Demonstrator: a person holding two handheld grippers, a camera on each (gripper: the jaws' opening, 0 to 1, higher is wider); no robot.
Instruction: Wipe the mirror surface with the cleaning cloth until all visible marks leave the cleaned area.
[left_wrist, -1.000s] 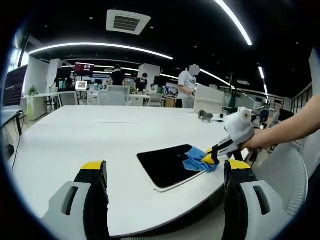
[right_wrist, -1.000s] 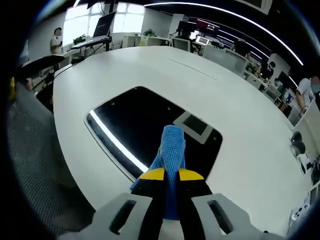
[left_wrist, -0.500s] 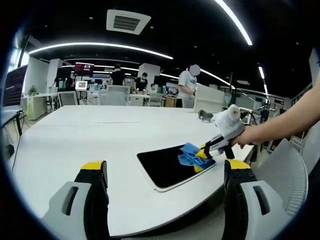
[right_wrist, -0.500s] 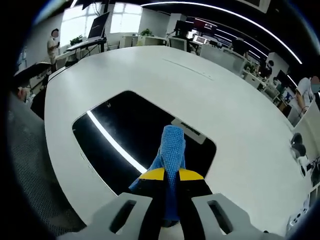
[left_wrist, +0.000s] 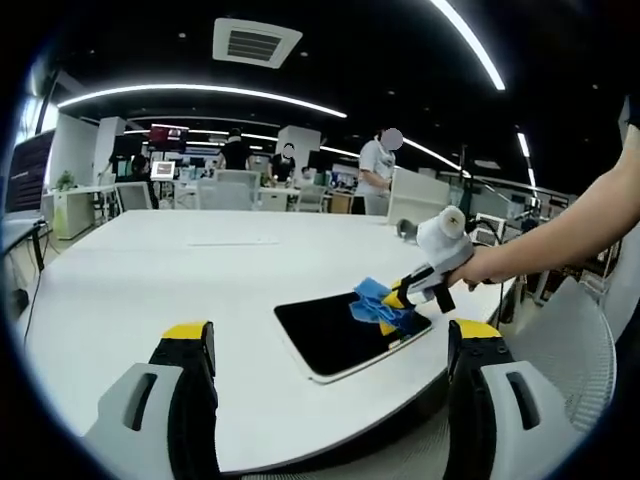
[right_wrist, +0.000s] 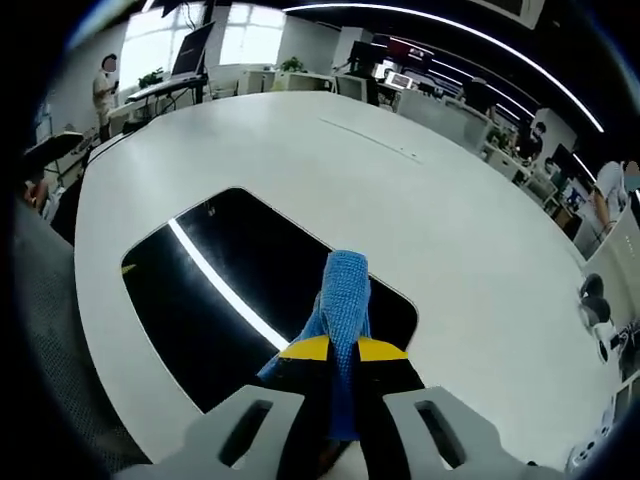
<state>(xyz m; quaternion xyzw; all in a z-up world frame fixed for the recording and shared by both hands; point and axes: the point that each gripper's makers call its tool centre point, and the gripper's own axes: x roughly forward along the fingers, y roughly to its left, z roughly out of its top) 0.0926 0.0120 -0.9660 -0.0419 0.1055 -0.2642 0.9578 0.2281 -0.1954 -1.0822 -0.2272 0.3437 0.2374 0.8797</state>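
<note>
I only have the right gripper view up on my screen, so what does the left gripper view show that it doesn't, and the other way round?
Left gripper view: the whole right hand-held gripper from the side with the hand holding it, the open left hand-held gripper, and the full outline of the mirror near the table's edge.

Right gripper view: the mirror glass close up, reflecting a bright ceiling light strip.

Both: the blue cloth clamped in the right hand-held gripper over the mirror, on the white table.
</note>
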